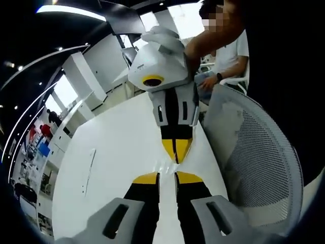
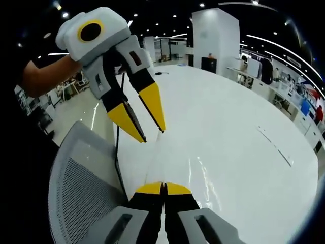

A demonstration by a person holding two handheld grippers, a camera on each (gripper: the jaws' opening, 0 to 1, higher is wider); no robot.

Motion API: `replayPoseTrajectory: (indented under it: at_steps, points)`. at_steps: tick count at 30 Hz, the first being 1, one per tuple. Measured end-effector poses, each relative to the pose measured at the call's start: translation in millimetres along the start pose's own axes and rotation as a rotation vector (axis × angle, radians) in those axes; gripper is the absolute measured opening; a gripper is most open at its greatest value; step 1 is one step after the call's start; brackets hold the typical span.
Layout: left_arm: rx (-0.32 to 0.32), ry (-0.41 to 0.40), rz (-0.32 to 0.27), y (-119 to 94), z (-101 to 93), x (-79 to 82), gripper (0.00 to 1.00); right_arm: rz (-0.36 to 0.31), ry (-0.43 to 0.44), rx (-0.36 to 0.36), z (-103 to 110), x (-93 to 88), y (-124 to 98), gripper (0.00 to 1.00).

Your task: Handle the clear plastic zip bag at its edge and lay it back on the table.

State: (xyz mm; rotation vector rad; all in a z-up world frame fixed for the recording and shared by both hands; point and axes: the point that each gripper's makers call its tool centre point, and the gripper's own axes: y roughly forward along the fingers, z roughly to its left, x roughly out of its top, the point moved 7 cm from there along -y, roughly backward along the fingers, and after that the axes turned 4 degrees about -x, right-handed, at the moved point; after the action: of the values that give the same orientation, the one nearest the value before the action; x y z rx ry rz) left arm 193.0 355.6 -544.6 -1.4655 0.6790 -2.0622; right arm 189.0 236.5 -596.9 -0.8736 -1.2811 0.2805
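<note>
The clear plastic zip bag [image 2: 175, 162] looks see-through and shiny over the white table [image 2: 238, 137]. The right gripper [image 2: 163, 186] pinches its edge; the left gripper [image 1: 166, 177] is slightly apart.

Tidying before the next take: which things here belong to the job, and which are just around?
Job: clear plastic zip bag; left gripper, open; right gripper, shut on it; white table.
Around: white mesh chair back; thin black cable; seated person in white shirt.
</note>
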Motion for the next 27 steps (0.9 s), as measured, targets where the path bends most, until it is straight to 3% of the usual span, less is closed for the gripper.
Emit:
replayPoseTrajectory:
  at_steps: [10,27]
  points:
    - [-0.050,0.098,0.041,15,-9.5,4.0,0.10,-0.019,0.011,-0.012,-3,4.8,-4,0.00]
    - [-0.100,0.095,0.061,29,-17.1,-1.8,0.10,-0.016,0.018,-0.015,-2,7.4,-7,0.00]
